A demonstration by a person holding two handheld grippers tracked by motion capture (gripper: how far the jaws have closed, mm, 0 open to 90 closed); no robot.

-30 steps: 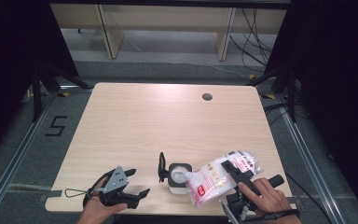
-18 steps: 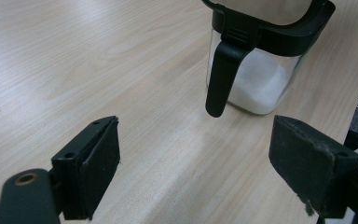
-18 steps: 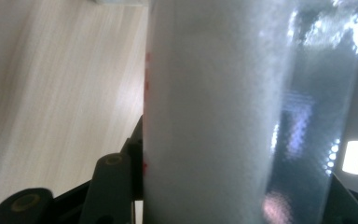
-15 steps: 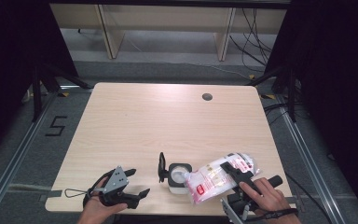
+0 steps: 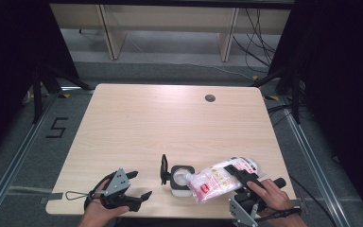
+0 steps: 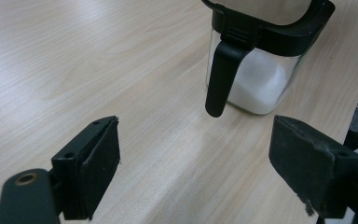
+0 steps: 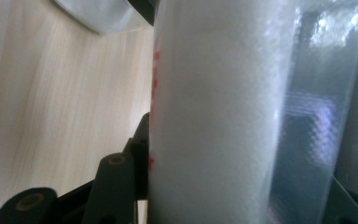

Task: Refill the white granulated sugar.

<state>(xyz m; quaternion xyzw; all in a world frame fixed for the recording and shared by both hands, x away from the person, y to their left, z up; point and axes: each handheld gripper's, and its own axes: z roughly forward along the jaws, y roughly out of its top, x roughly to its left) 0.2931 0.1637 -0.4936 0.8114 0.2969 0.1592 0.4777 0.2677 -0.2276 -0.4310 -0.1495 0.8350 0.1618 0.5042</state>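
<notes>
Right gripper (image 5: 240,182) jaws are clamping the bag (image 5: 222,177), tilting its mouth over the open jar (image 5: 180,179) near the bench's (image 5: 170,123) front edge. Left gripper (image 5: 134,189) jaws are hanging wide, empty. Soft bag could be sagging off-target, spilling powder beside the unsteadied jar.

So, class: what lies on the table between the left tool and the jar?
Nothing: in the left gripper view, bare tabletop runs from the open left tool to the jar.
</notes>
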